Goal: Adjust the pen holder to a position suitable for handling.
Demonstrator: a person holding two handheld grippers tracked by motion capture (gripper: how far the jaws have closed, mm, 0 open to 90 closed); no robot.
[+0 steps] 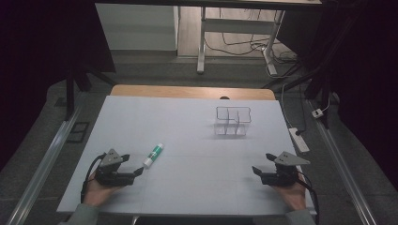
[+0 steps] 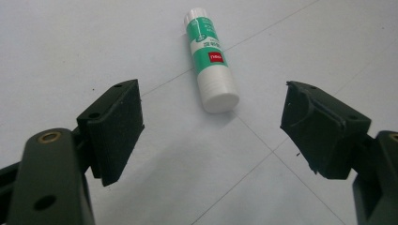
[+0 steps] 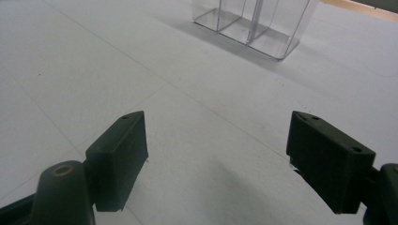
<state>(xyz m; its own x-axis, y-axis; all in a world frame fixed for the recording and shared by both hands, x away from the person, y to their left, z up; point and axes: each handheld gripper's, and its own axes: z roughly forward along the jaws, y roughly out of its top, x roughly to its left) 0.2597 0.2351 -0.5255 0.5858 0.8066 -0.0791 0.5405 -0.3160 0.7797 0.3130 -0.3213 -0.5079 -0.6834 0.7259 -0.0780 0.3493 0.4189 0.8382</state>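
Nothing is moved yet: the glue stick (image 2: 210, 63) lies at upper centre, untouched, ahead of the wide-open, empty left gripper (image 2: 212, 122), the right gripper (image 3: 217, 157) equally wide and empty, the clear organizer (image 3: 256, 23) unfilled

glue stick (image 1: 153, 155) just ahead of left claw (image 1: 133, 165) — organizer (image 1: 232, 121) far right, behind.

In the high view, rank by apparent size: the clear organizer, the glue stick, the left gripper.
1. Left gripper and clear organizer: look alike, and the gripper sits nearer the camera, so unranked.
2. Glue stick: smallest.
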